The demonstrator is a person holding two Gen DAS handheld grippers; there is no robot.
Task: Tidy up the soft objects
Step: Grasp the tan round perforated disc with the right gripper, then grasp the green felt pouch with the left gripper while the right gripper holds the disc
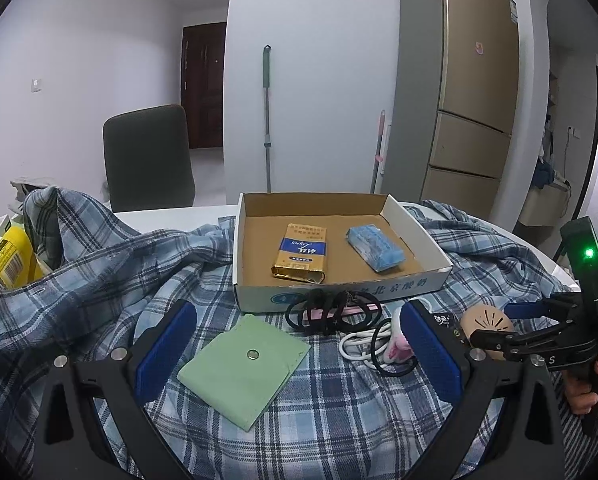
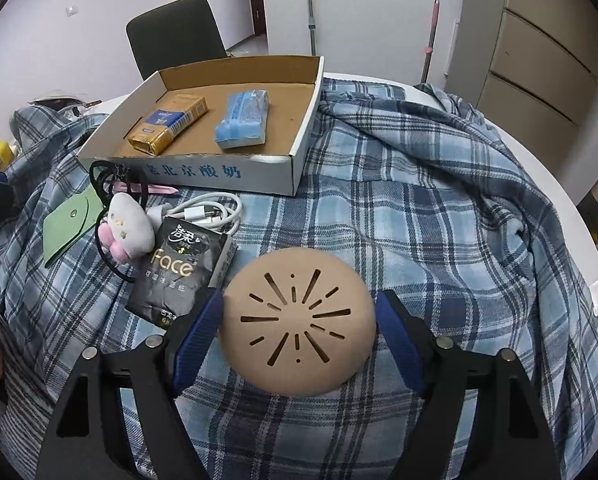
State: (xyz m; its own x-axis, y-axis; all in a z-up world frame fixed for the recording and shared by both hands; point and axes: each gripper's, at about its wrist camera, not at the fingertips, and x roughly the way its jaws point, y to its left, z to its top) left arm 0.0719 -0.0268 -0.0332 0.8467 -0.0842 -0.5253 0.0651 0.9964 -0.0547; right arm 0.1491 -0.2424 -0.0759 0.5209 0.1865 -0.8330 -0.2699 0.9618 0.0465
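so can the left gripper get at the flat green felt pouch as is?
Probably yes: the left gripper is open, the green felt pouch lies flat between its fingers, nothing on top.

A white round surface [image 2: 579, 216] carries a blue plaid shirt [image 2: 399, 200] spread across it, with a yellow packet [image 1: 3, 260] at its edge.

Left wrist looks level over the cardboard tray [image 1: 341, 292]; right wrist tilts down, nearer; both share it
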